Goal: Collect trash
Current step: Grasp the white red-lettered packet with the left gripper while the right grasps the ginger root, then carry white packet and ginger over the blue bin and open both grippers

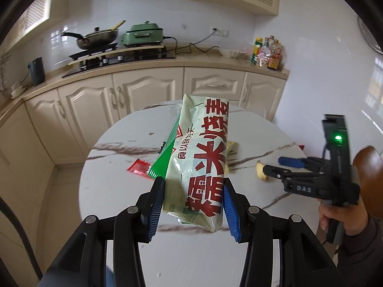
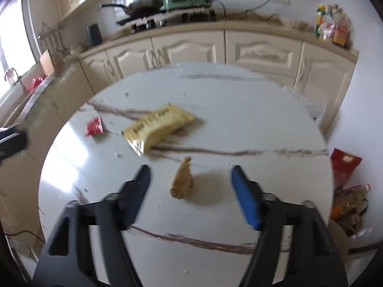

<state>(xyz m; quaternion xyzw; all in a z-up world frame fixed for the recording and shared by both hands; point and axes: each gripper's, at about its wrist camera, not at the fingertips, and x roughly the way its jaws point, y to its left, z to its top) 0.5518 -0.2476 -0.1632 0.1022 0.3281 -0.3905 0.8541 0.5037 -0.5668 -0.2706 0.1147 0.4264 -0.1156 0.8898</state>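
Above the round marble worktop (image 1: 115,191) | left gripper (image 1: 194,191) fingers clamp a cream food bag (image 1: 201,157) with red lettering, lifted off the surface | right gripper (image 2: 190,184) fingers spread wide, holding nothing, a crumpled brown scrap (image 2: 182,179) lying between them | yellow packet (image 2: 158,126) and red wrapper (image 2: 94,126) lie farther back on the worktop.

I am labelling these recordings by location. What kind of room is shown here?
Most likely a home kitchen. A gas stove with a frying pan stands on the counter, cream cabinets run beneath it, and sauce bottles stand at the counter's end. A round marble table is in front.
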